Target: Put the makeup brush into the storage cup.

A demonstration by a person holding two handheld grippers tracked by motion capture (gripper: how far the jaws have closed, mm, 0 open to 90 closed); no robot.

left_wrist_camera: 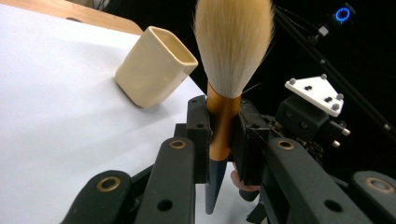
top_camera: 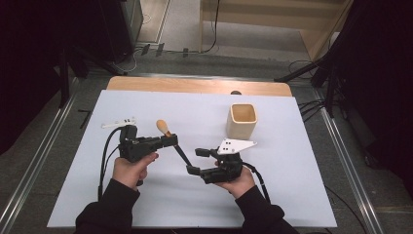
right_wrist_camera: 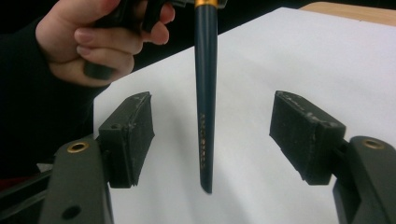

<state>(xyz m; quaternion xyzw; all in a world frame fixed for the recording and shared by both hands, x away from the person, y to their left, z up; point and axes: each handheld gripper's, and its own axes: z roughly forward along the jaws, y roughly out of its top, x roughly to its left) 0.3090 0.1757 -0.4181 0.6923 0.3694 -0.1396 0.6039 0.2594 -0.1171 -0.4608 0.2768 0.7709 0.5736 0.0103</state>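
One brush [left_wrist_camera: 232, 60]: I see it mid-table, above the white sheet [top_camera: 195, 204], bristles far-left, dark handle slanting near-right.
Left gripper [left_wrist_camera: 223, 135]: my jaws clamp its gold collar.
Right gripper [right_wrist_camera: 212, 135]: my jaws stand apart, handle tip between, untouched.
Cup [top_camera: 241, 121]: upright, far right of brush.

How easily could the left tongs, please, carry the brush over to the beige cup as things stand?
Probably easily: the left tongs are shut on the brush, the right tongs stand open around its handle without touching, and bare white table lies before the cup.
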